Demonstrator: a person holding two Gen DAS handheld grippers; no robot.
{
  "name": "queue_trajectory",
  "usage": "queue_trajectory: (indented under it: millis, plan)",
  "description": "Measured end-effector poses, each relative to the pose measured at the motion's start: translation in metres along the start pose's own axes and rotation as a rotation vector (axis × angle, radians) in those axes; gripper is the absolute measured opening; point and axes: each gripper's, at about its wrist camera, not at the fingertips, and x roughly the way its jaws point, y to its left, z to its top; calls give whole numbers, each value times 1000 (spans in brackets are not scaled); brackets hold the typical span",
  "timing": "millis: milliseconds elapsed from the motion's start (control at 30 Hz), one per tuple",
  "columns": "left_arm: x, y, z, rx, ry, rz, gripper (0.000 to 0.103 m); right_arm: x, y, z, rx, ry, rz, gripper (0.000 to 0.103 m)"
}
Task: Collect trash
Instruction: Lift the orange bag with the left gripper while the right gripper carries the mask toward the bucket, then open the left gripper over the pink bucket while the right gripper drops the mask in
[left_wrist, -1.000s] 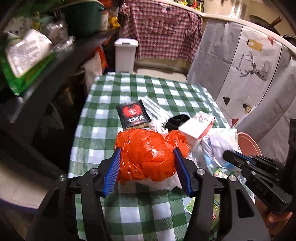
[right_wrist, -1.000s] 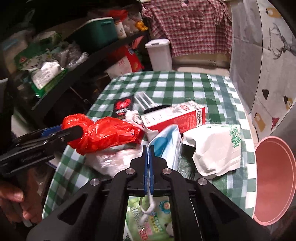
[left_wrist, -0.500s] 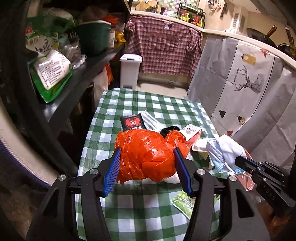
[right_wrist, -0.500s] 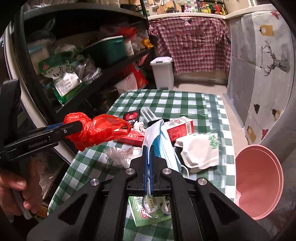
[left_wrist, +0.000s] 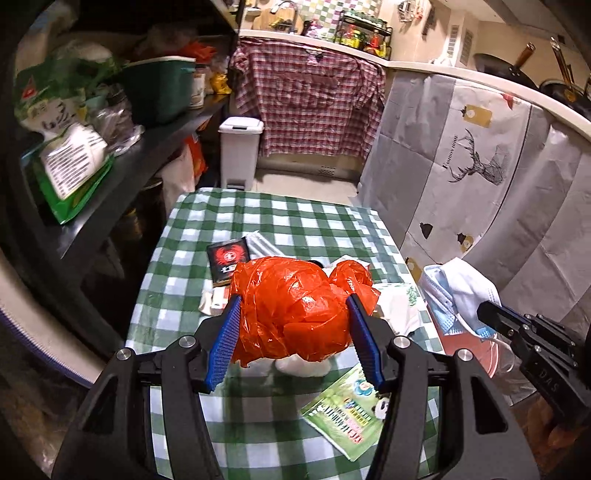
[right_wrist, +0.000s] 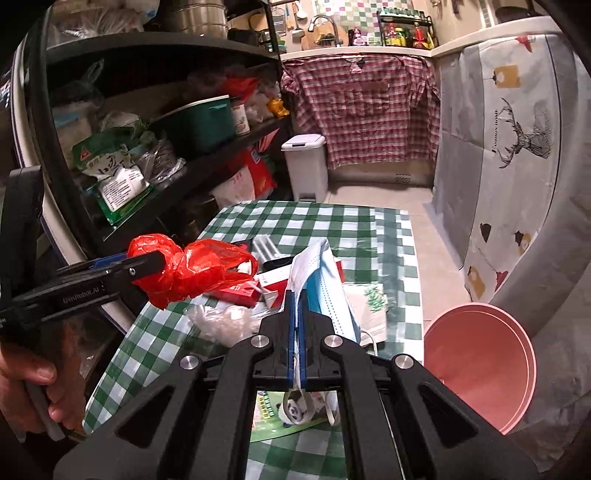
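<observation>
The left hand-held gripper (left_wrist: 291, 325) is clamped around a crumpled orange-red plastic bag (left_wrist: 295, 314), its blue pads pressing on either side of the bundle, which hangs clear above the tabletop (left_wrist: 258, 221) covered in green-and-white checks. From the other camera, a hand (right_wrist: 29, 384) at about 8 o'clock grips that tool's handle, and the bag (right_wrist: 192, 269) shows at 9 o'clock. The right hand-held gripper (right_wrist: 297, 332) is pinched tight on a blue-and-white face mask (right_wrist: 321, 280), whose folds rise above the closed pads while an ear loop dangles below them; in the left view the mask (left_wrist: 458, 291) sits at 3 o'clock, lifted off the cloth. Directly under the two tools lies a green snack wrapper with a panda print (left_wrist: 347, 413), flat on the cloth. Just beyond it rest a clear crumpled plastic bag (right_wrist: 221, 321), a white napkin with a green sprig (right_wrist: 369, 306) and a red-and-white carton (right_wrist: 236, 291), all close together. Farther out, at 12 o'clock, lies a black packet with a red emblem (left_wrist: 227, 254). Off the table's edge at 4 o'clock stands a pink bin (right_wrist: 480, 362), its mouth open. At the far end, a white pedal bin (left_wrist: 240, 147) stands on the floor before a hanging red checked cloth (left_wrist: 310, 99), and a dark shelf (right_wrist: 166, 110) full of packets runs along 10 o'clock.
</observation>
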Motion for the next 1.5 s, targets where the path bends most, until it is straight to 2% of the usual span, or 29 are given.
queue_trajectory:
  millis: [467,900,1133,1333,1500]
  plan:
    - [19,-44,4,17,5,-39,56,-13,-41,14,39,-52,-79,2]
    - [20,-82,6,55,-15,-64,56,-24,-58,14,31,-81,-138,2]
    - [26,-93,4,67,-12,-79,56,-41,-76,17,57,-116,-181,2]
    - [32,-106,4,76,-9,-105,56,-54,-85,22,31,-143,-237,2]
    - [32,-118,3,90,-15,-124,56,-69,-97,36,32,-150,-230,2]
